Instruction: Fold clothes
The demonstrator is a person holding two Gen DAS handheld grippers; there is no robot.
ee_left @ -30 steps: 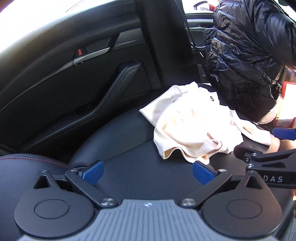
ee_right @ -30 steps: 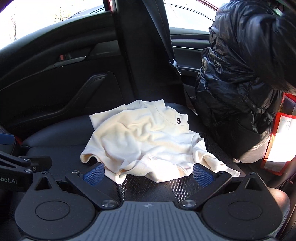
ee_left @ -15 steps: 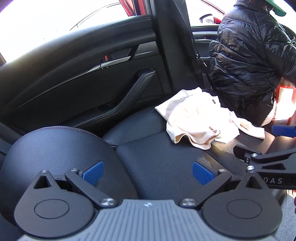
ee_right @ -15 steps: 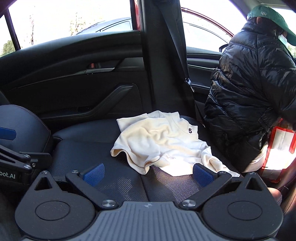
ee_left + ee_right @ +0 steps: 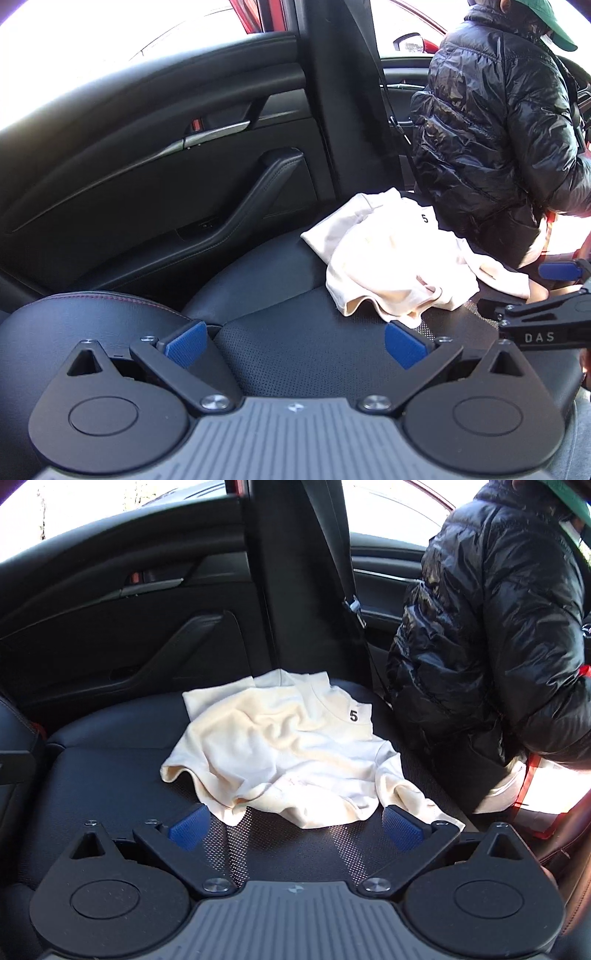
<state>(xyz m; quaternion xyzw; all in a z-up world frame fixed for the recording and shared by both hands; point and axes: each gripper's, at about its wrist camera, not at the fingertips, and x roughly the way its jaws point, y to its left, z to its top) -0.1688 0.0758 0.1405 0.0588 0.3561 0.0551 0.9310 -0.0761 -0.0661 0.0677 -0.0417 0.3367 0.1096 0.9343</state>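
Note:
A cream T-shirt (image 5: 291, 749) with a white tag marked 5 lies crumpled on the black car seat (image 5: 110, 775). It also shows in the left wrist view (image 5: 399, 266), ahead and to the right. My right gripper (image 5: 295, 827) is open and empty, its blue pads just short of the shirt's near hem. My left gripper (image 5: 295, 343) is open and empty over bare seat, left of the shirt. The right gripper's side shows at the right edge of the left wrist view (image 5: 546, 317).
A closed black car door (image 5: 166, 184) with an armrest lies beyond the seat. A person in a shiny black puffer jacket (image 5: 491, 646) and green cap sits at the right, close to the shirt. A seat bolster with red stitching (image 5: 92, 321) rises at my left.
Both grippers have moved forward towards the shirt again after pulling back and up half a second ago. The shirt lies as before. Both stay open.

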